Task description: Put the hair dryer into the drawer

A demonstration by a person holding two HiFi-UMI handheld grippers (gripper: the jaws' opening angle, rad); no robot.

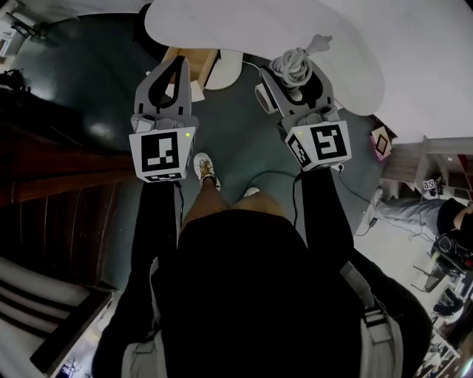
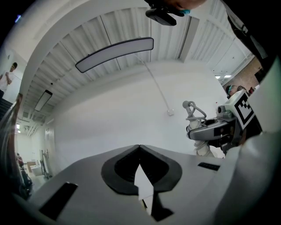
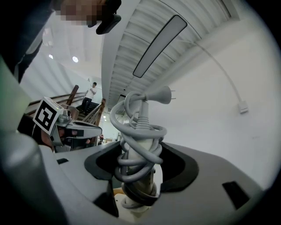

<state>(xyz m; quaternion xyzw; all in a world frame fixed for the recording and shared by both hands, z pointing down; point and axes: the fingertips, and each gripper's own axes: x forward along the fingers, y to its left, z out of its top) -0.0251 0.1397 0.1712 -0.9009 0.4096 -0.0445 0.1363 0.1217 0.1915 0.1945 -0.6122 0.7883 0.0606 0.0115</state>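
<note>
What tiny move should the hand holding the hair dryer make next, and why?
Probably carry it a little to the left, toward the wooden box under the table edge, which may be the drawer. The right gripper has its jaws clamped on the cord-wrapped handle of the hair dryer, well off the floor. The left gripper is shut and empty.

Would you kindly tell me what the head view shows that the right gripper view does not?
Only the head view shows the person's shoe and the white table. Only the right gripper view shows the long ceiling light and a cable on the wall. Both show the right gripper shut on the hair dryer with its coiled cord, and the left gripper.
</note>
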